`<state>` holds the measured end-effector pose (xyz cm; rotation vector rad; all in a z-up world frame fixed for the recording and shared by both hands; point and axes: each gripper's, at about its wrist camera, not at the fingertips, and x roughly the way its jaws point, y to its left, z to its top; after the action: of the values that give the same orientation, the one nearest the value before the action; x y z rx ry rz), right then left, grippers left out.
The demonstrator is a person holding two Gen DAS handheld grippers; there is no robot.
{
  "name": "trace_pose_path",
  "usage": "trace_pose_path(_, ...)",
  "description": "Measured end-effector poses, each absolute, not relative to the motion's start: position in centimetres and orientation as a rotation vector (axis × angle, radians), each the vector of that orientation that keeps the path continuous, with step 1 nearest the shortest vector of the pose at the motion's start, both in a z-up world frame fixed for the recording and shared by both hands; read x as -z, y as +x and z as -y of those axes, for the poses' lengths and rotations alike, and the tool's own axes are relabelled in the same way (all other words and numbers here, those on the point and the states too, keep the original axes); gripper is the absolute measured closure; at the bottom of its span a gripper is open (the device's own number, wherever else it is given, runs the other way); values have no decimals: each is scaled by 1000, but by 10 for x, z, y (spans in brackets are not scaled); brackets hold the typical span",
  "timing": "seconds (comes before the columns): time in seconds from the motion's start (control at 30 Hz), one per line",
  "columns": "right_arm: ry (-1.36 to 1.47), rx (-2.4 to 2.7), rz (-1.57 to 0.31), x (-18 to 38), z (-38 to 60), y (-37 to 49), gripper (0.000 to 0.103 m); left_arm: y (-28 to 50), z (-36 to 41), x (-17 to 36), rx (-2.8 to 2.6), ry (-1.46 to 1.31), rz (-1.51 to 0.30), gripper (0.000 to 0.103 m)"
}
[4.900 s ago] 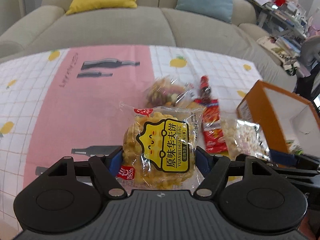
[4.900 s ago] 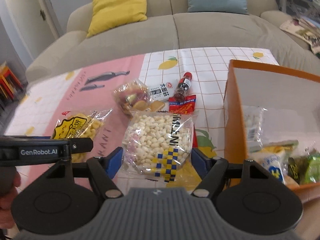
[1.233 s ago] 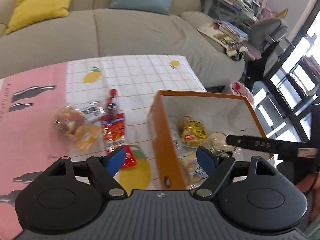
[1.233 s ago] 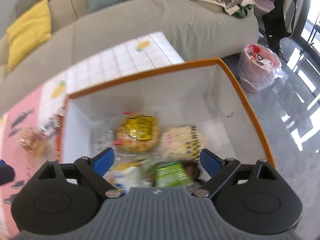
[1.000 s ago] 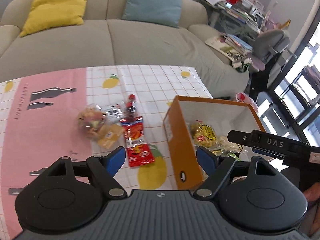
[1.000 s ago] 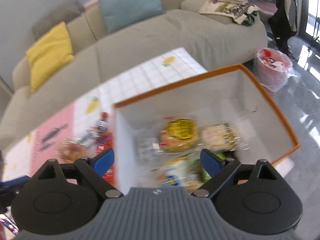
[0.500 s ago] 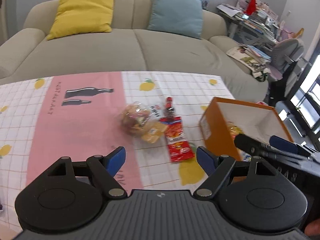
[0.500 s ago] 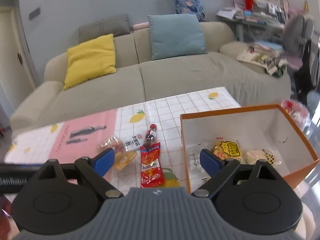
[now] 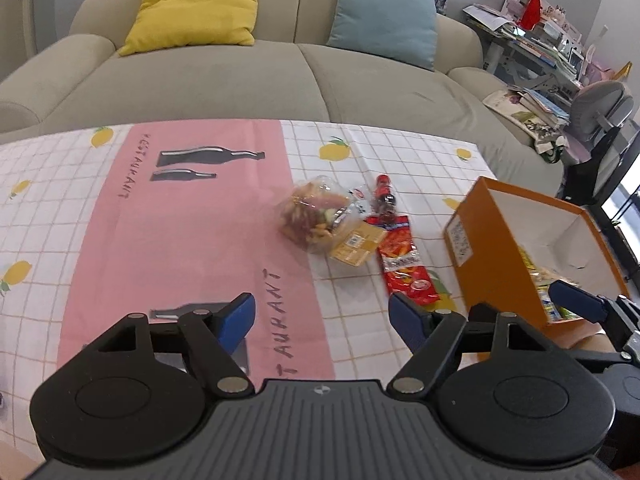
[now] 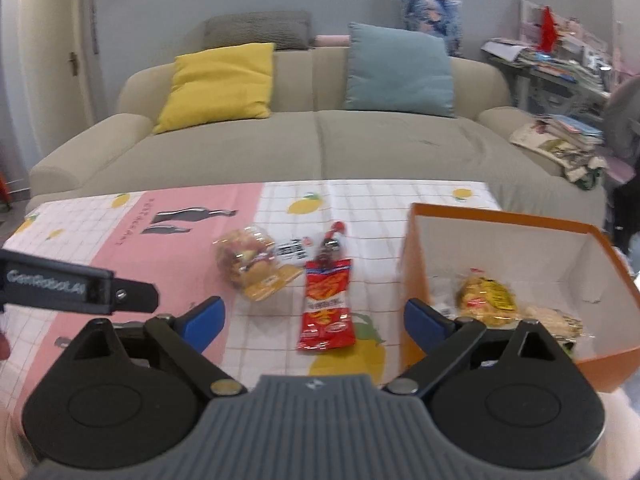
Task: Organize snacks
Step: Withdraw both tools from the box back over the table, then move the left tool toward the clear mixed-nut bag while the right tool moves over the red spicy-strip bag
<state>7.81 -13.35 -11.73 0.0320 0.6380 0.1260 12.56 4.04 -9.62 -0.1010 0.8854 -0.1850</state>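
An orange box (image 9: 486,256) (image 10: 412,280) stands at the table's right edge and holds a yellow waffle pack (image 10: 486,298) and a puffed-snack bag (image 10: 554,320). On the cloth lie a clear bag of mixed snacks (image 9: 316,214) (image 10: 246,258), a yellow packet (image 9: 356,244), a red sachet (image 9: 406,270) (image 10: 328,306) and a small red-capped bottle (image 9: 384,198) (image 10: 332,242). My left gripper (image 9: 322,318) is open and empty above the pink stripe. My right gripper (image 10: 314,320) is open and empty, near the red sachet and the box's left wall.
The table has a pink and white checked cloth (image 9: 192,216). A beige sofa (image 10: 320,140) with a yellow and a blue cushion stands behind it. A cluttered desk and chair (image 9: 596,100) stand at the right.
Both grippers let go of their packs into the box, then drew back from it and swung left toward the snacks on the cloth. Both are empty now.
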Motion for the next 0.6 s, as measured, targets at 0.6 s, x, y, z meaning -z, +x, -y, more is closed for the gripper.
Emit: trace_pose_path(0.6,-130,-140,-705,151,111,130,33,161,-43,121,228,-49,-894,16)
